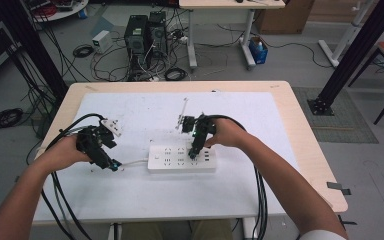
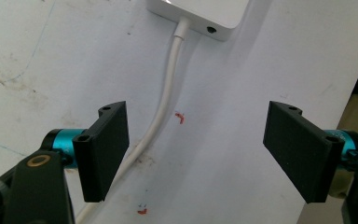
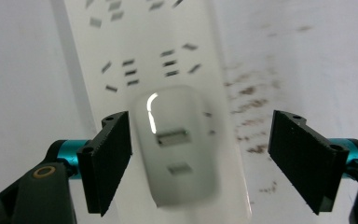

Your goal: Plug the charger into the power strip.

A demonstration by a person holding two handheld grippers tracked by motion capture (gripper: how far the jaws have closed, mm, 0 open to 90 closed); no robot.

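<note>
At frame left, my left gripper (image 1: 114,165) holds its jaws wide over the strip's cord (image 2: 165,100). At centre, the strip (image 1: 180,158) lies on the counter (image 1: 300,125). My right gripper (image 3: 200,158) has its jaws apart around a white charger (image 3: 177,149), plugged into the strip.

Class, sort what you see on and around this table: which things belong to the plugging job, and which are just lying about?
In the job:
white power strip
white charger standing on the strip
right gripper, open around the charger
left gripper, open over the strip's cord

Lying about:
white adapter
metal bracket
computer towers on the floor
</note>
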